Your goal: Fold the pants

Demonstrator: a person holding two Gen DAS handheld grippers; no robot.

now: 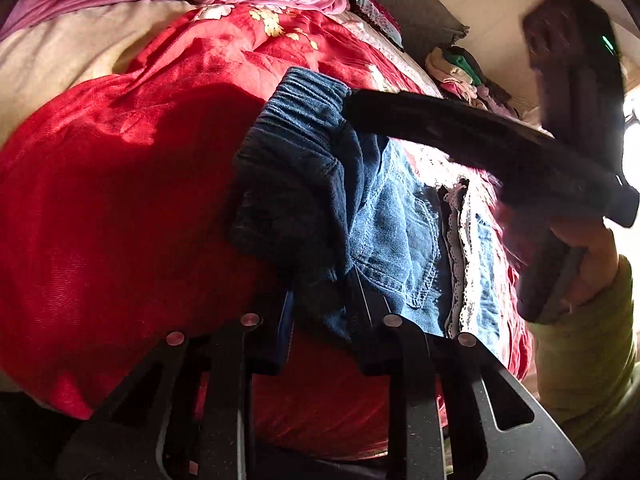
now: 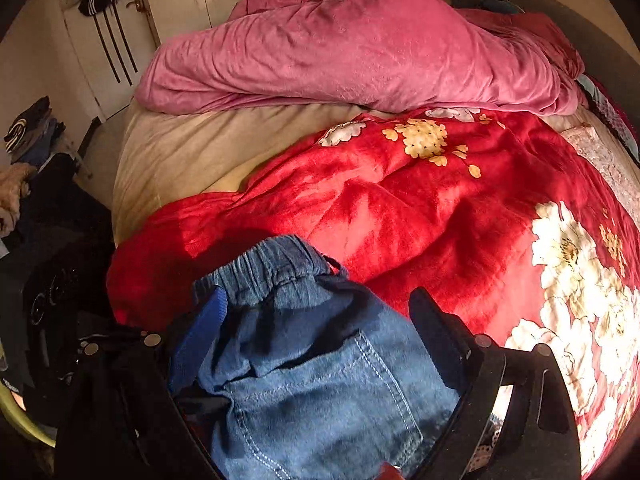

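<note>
Blue denim pants [image 1: 392,232] with an elastic waistband [image 1: 304,100] lie bunched on a red blanket. My left gripper [image 1: 322,312] is shut on a dark fold of the denim near the bottom of the left wrist view. From the right of that view, one long black finger [image 1: 460,132] of the right gripper reaches over the waistband, with a hand in a yellow-green sleeve [image 1: 588,352] behind it. In the right wrist view my right gripper [image 2: 320,320] stands wide open over the pants [image 2: 320,380]. Its blue-padded finger [image 2: 204,332] is left of the waistband [image 2: 276,264], and neither pad presses on the cloth.
The red floral blanket [image 2: 440,208] covers the near part of the bed, with a beige sheet [image 2: 180,160] and a pink quilt [image 2: 360,52] beyond. White lace trim [image 1: 460,248] lies beside the denim. Clothes are piled at the bed's far edge [image 1: 460,68] and on the floor [image 2: 32,140].
</note>
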